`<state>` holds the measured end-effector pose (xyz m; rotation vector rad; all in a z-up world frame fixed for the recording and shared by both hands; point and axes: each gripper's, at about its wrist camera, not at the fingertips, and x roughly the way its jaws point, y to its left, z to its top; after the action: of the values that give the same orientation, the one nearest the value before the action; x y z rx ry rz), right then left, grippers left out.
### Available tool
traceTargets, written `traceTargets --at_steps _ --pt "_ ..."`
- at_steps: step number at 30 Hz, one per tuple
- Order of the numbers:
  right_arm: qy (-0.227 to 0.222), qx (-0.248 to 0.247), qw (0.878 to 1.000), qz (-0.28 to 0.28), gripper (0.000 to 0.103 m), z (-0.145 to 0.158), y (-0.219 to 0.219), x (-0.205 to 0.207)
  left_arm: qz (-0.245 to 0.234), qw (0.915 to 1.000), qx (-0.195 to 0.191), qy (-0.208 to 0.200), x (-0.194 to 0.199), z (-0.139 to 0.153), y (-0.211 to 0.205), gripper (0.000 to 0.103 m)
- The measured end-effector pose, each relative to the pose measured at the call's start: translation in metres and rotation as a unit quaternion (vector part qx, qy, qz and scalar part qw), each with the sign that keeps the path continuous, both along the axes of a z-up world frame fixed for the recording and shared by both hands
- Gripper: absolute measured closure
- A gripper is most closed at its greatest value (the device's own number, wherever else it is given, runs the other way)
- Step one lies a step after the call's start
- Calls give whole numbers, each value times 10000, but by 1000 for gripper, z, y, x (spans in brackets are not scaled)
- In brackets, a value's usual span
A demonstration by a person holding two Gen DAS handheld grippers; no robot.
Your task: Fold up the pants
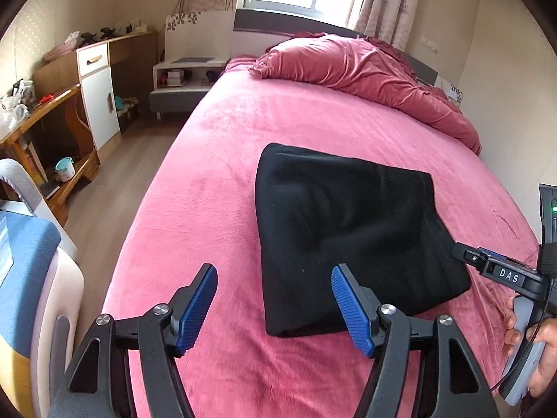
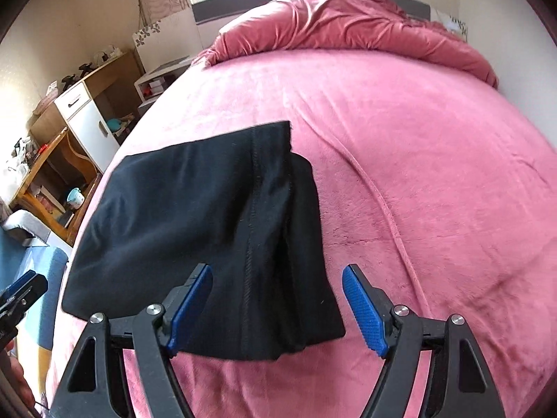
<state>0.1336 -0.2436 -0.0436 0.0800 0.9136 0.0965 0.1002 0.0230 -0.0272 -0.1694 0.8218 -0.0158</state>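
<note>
The black pants (image 1: 348,226) lie folded into a compact bundle on the pink bed (image 1: 209,174). My left gripper (image 1: 273,271) hovers open over the bundle's near left corner, nothing between its blue pads. My right gripper (image 2: 277,268) also stands open just above the near edge of the pants (image 2: 195,216); the cloth shows between its fingers but the pads do not press it. In the left wrist view the right gripper's fingers (image 1: 464,254) reach in from the right, held by a hand (image 1: 536,348). The left gripper's fingers (image 2: 24,289) show at the right wrist view's left edge.
A crumpled pink duvet (image 1: 365,69) is heaped at the head of the bed (image 2: 417,174). Left of the bed stand a white nightstand (image 1: 184,76), a wooden desk with a white cabinet (image 1: 94,80) and a blue-cushioned chair (image 1: 21,250). Wooden floor runs between them.
</note>
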Motion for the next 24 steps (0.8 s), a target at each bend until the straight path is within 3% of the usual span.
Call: traceTargets --at_steps 9,24 --pt "-115 -49 9998 154 25 11 26 -41 126 9995 166 -227 -34 12 -4 33" --pt "-373 -260 9989 121 25 14 50 -92 220 9989 318 -261 -83 8 -10 33"
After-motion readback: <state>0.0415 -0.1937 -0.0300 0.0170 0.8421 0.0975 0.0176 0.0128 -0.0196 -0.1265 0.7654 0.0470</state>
